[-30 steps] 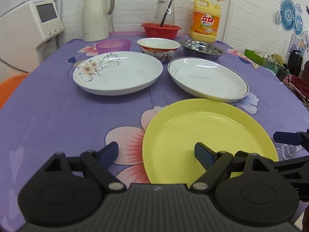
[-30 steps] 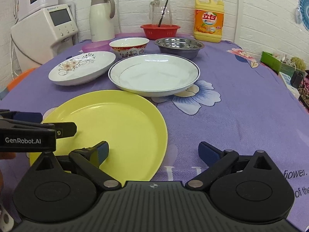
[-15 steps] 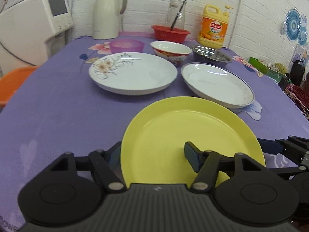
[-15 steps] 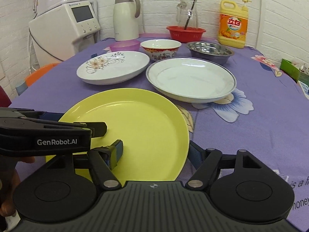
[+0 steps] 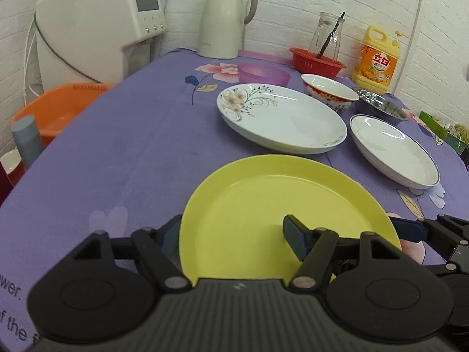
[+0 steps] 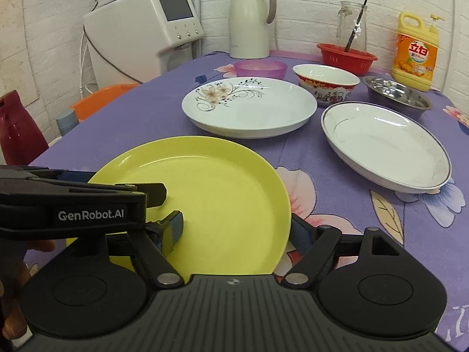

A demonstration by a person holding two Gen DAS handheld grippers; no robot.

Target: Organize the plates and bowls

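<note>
Round yellow plastic plate (image 5: 263,205) sat at the near edge of the counter (image 5: 117,152), on the purple flowered cloth. Left gripper (image 5: 231,234) straddled the plate's left rim: one finger outside and below the edge, the other blue-padded finger (image 5: 293,236) over the plate's inner face. Gap between the fingers stayed wide; whether the pads actually pinched the rim could not be told. Right gripper (image 6: 234,231) mirrored it on the plate's right rim (image 6: 222,199), one finger over the yellow surface, the other beyond the edge against the cloth; grip likewise impossible to judge. Plate appeared tilted or raised slightly at the near side, though contact with the cloth was hidden. Seen from the right wrist, left gripper reached in across the plate's left part.

Beyond, just past the yellow plate: white plate with a floral print (image 6: 249,107), and to its right a white plate with a dark rim line (image 6: 384,143), the two near each other but apart. Further back, a translucent purple bowl (image 6: 261,69), a red-patterned white bowl (image 6: 326,83) and a steel bowl (image 6: 395,91) in a row.
</note>
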